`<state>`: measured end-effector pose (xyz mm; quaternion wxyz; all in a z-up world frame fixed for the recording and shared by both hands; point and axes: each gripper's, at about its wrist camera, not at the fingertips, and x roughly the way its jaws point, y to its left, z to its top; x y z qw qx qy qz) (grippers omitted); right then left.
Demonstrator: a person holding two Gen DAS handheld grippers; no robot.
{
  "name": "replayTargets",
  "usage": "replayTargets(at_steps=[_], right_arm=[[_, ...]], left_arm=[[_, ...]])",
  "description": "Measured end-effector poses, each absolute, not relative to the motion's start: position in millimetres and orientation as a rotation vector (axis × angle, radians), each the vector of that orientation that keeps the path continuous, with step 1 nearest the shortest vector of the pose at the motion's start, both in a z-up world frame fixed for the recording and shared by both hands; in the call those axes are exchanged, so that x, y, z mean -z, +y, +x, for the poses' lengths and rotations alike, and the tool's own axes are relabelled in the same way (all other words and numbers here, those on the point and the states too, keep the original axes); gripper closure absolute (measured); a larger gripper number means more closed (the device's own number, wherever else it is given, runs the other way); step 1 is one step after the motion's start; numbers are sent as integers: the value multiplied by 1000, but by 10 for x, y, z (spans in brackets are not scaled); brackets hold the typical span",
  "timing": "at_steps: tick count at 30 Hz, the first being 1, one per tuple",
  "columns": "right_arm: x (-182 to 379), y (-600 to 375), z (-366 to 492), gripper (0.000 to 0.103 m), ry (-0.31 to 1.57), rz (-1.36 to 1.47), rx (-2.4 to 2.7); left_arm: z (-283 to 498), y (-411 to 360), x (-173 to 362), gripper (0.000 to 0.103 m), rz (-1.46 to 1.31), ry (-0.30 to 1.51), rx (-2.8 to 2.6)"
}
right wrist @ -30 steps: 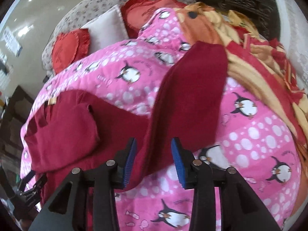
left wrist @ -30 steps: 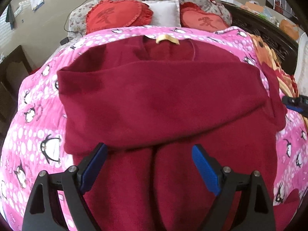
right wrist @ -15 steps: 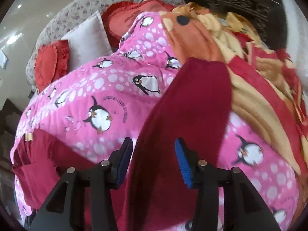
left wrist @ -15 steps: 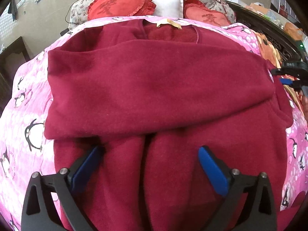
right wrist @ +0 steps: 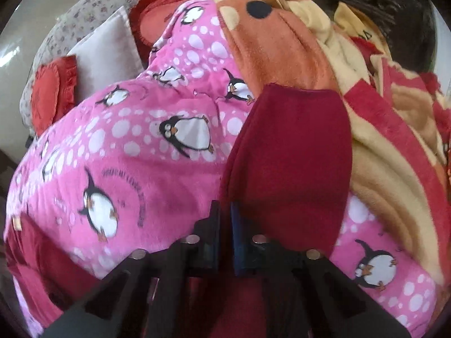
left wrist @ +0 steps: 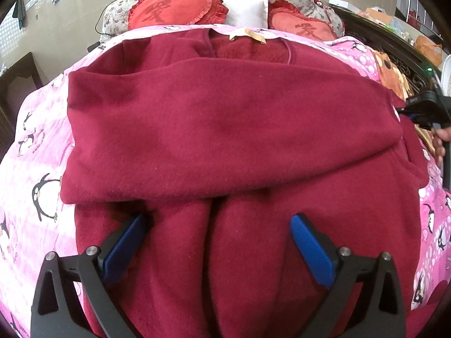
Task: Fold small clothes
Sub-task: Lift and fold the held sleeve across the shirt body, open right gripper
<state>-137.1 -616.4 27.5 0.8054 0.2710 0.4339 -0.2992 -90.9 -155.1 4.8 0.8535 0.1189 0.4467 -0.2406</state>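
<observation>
My right claw (right wrist: 224,225) is pinched shut on the sweater's sleeve (right wrist: 290,163), which runs toward twelve o'clock, while my left claw (left wrist: 215,242) hovers wide open over the sweater (left wrist: 225,129) spread on the bed.

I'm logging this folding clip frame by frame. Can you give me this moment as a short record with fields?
garment: dark red fleece top, spread on the pink penguin-print blanket
fold state: one sleeve lies across the chest
other sleeve: red sleeve stretched out sideways
left gripper: open, above the hem
right gripper: shut on the sleeve
background: red heart-shaped cushions
</observation>
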Motion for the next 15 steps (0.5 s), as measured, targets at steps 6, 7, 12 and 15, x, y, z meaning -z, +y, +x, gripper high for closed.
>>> replayTargets(at_steps=[6,7,12,15], right_arm=[[-701,-5961,-1739,103,803,595,551],[-812,-5899,-1794,103,777,599,520],[-1272,-5391,-1880,103,708,524,353],[-1408,-5026,-1873,103,689,473,267]], left_arm=[[-897,-1534,-93,1,250,947,511],[-896,-1533,-118,3,250,948,509],[-918,-1434,-335,11,235,916,496],[-885,-1331,-476,11,202,906,486]])
